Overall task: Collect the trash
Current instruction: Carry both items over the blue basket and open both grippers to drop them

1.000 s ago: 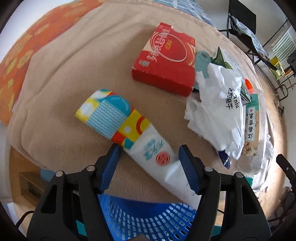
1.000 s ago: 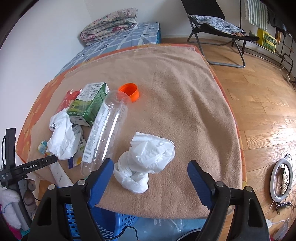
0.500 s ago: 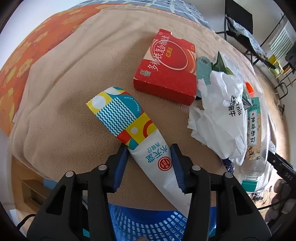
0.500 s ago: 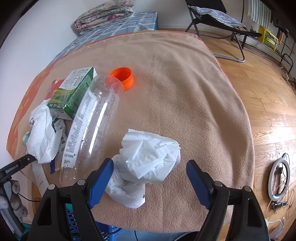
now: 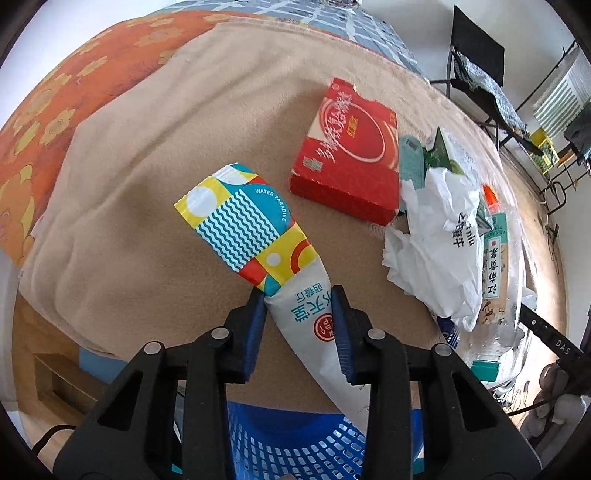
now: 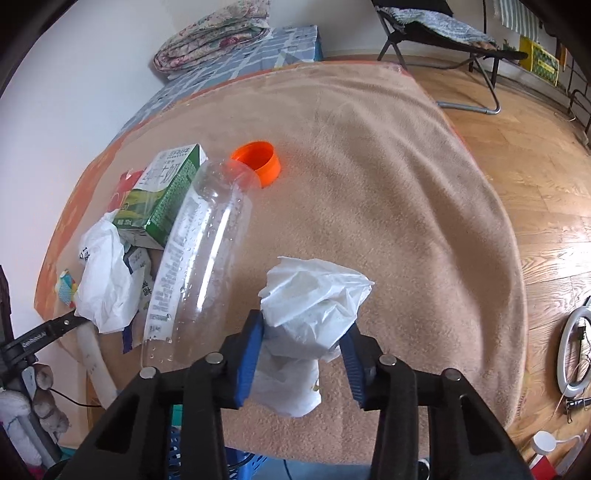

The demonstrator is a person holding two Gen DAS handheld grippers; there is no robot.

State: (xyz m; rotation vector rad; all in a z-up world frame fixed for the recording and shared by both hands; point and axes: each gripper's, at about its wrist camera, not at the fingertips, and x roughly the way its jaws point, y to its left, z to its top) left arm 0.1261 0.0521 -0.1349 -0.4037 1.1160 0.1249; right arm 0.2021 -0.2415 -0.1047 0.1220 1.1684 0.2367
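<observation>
My left gripper (image 5: 300, 303) is shut on a long colourful wrapper (image 5: 258, 243) that lies on the tan blanket (image 5: 147, 184). A red box (image 5: 347, 155), a crumpled white bag (image 5: 439, 229) and a clear bottle (image 5: 498, 266) lie to its right. My right gripper (image 6: 304, 328) is shut on a crumpled white plastic bag (image 6: 314, 306). To its left lie the clear bottle (image 6: 199, 258), a green milk carton (image 6: 162, 192), an orange cap (image 6: 258, 160) and another white bag (image 6: 105, 284).
A blue basket (image 5: 295, 443) stands below the bed's edge under the left gripper. A folding chair (image 6: 436, 33) and wooden floor (image 6: 535, 155) lie to the right. A folded quilt (image 6: 210, 37) sits at the far end. A ring light (image 6: 576, 350) lies on the floor.
Both grippers moved forward and closed. The left one closed on the colourful wrapper, the right one on the crumpled white bag.
</observation>
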